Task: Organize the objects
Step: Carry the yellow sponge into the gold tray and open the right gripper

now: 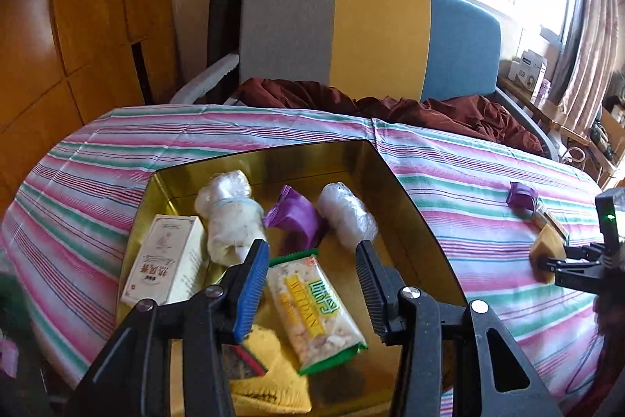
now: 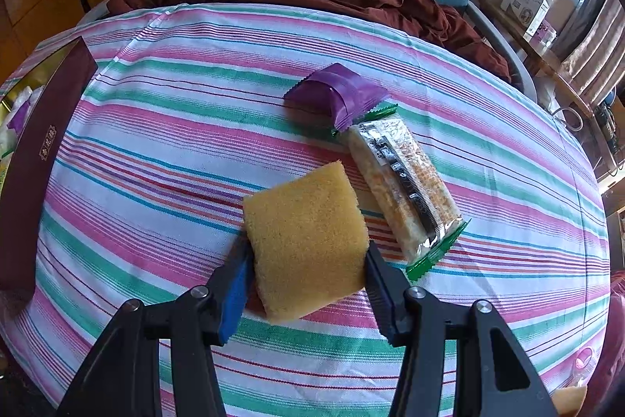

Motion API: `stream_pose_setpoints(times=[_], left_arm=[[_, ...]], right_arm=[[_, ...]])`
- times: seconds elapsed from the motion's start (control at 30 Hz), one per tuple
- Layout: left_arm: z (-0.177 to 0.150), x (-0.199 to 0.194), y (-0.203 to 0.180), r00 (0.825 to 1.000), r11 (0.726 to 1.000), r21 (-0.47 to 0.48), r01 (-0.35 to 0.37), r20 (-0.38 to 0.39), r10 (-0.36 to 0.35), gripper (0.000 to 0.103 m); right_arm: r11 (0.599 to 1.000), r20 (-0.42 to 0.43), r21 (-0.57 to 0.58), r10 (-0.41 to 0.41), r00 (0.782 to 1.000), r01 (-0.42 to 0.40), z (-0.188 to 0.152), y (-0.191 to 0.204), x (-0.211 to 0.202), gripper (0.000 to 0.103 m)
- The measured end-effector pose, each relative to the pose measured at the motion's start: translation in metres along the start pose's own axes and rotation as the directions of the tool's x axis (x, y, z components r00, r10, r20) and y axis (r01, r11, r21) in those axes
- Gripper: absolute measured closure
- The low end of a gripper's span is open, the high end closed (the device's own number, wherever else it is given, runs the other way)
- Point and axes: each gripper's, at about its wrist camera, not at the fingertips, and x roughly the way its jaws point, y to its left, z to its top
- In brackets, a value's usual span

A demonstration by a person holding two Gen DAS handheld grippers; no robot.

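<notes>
We are looking at our left tongs [image 1: 310, 264]: black plastic arms with triangular cut-outs, silver round screws at the pivots, a blue ribbed pad on one finger and a black ribbed pad on the other. Our right tongs [image 2: 308, 260] are showing the same build. A green light is glowing on their housing in the left view.

We see a striped woven cloth [image 2: 164, 127] over the counter, matt and slightly ribbed. The yellow sponge [image 2: 308, 241] looks porous and rough. The purple wrapper [image 2: 336, 92] and the clear cracker packet [image 2: 406, 182] are glossy plastic film. The tin [image 1: 394, 182] shines gold and mirror-smooth inside; the carton [image 1: 166, 260] in it is matt paperboard. The left gripper [image 1: 312, 253] is matt black plastic with ridged pads.
</notes>
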Motion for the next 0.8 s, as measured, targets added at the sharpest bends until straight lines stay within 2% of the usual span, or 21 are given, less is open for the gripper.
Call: stream_pose_setpoints(times=[0.17, 0.3, 0.5, 0.8], left_arm=[[-0.007, -0.012, 0.007, 1.0, 1.0, -0.006, 0.004, 0.011, -0.004, 0.056], [-0.013, -0.018, 0.012, 1.0, 1.0, -0.008, 0.006, 0.018, -0.006, 0.056], [-0.02, -0.023, 0.019, 1.0, 1.0, -0.029, 0.011, 0.02, -0.01, 0.056], [-0.027, -0.034, 0.034, 0.999, 0.998, -0.056, 0.014, 0.041, -0.012, 0.056]], right_arm=[[0.999, -0.006, 0.003, -0.047, 0.999, 0.047, 0.001, 0.007, -0.004, 0.049], [1.0, 0.021, 0.02, -0.01, 1.0, 0.01, 0.003, 0.019, -0.017, 0.05], [0.996, 0.087, 0.004, 0.093, 0.992, -0.094, 0.011, 0.061, -0.05, 0.05], [0.96, 0.161, -0.15, 0.259, 0.952, -0.236, 0.026, 0.157, -0.095, 0.05]])
